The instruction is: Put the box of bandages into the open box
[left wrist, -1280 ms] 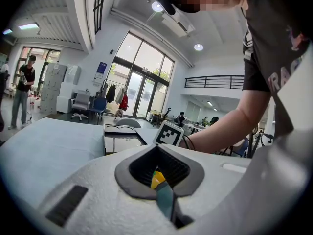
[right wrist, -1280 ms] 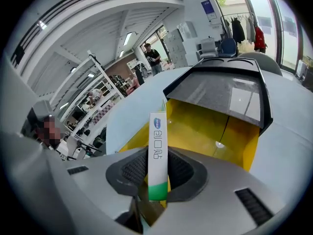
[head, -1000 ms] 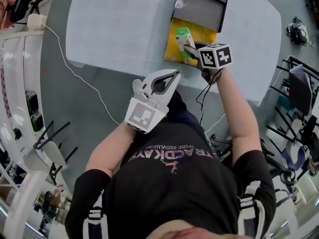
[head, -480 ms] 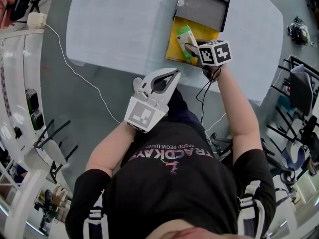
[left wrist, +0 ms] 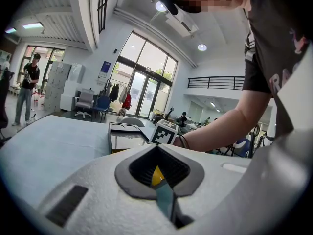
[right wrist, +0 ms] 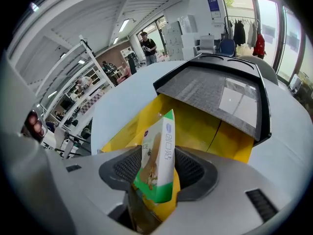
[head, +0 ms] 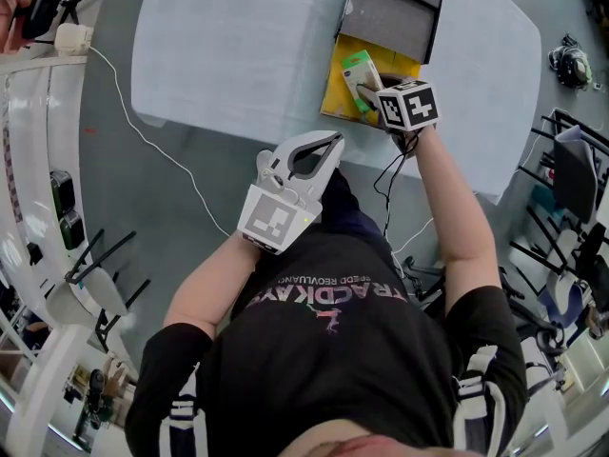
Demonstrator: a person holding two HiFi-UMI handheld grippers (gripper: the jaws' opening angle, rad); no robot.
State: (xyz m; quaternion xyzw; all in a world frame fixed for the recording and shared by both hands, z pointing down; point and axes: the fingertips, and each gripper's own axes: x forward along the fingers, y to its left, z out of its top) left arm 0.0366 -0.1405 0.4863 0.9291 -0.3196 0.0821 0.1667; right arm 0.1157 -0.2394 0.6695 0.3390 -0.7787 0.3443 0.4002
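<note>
The box of bandages, white with a green end, is inside the open box, a yellow-lined case with a dark lid raised behind it. My right gripper reaches in from the near side. In the right gripper view the box of bandages stands on end, tilted, between the jaws of the right gripper, which are opening and no longer press it. The yellow lining lies beyond. My left gripper hangs shut off the table's near edge, holding nothing.
The open box sits at the near edge of a pale blue table. A white cable trails over the floor at the left. Shelving stands at the left and chairs at the right. People stand far off in the room.
The right gripper's jaws have spread apart around the box of bandages, which now lies a little farther into the yellow box. The left gripper has stayed still.
</note>
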